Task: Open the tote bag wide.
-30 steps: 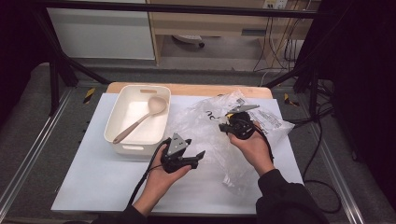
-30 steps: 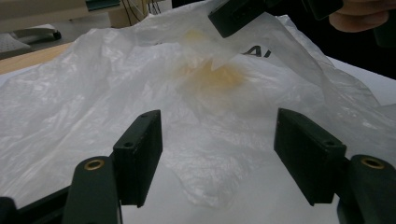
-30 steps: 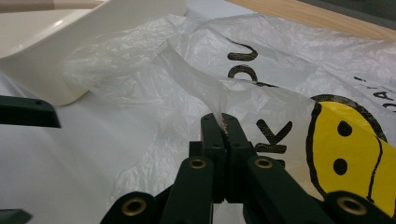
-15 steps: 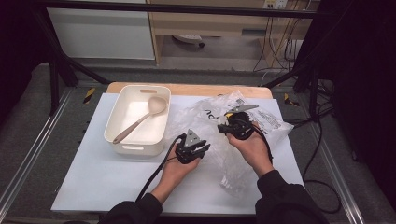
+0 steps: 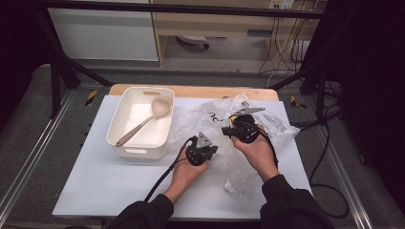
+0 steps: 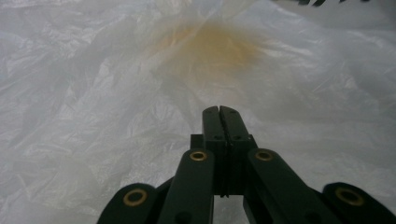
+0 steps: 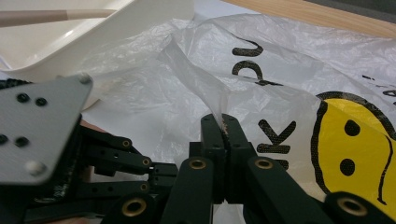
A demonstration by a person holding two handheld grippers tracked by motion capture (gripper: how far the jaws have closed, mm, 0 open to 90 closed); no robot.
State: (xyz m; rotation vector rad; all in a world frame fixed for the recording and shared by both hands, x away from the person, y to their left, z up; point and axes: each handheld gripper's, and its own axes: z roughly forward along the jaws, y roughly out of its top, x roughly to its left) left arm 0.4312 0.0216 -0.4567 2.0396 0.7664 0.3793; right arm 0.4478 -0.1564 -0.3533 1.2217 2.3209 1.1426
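On the white table top (image 5: 95, 191) lies a thin, crumpled, see-through plastic bag with black letters and a yellow smiling face (image 5: 229, 124), just to the right of a white rectangular plastic bin (image 5: 125, 143) that holds a beige wooden spoon (image 5: 143, 124).

The right gripper (image 7: 223, 122) is clenched on a raised fold of the bag; a strip of film stands up from between its jaws. The left gripper (image 6: 219, 112) has just been closing and its jaws now meet fully. They press into the film, but I cannot tell if any layer is really caught between them; from above it (image 5: 203, 149) sits on the bag close beside the right gripper (image 5: 241, 129).

What can go wrong, in my opinion: if the left jaws closed on nothing, a pull apart will only drag the bag sideways and the mouth stays shut. If they caught both layers together, the same result comes. The film is very thin, so a hard pull between two near pinch points may tear it. The bag also touches the bin, which could be pushed.
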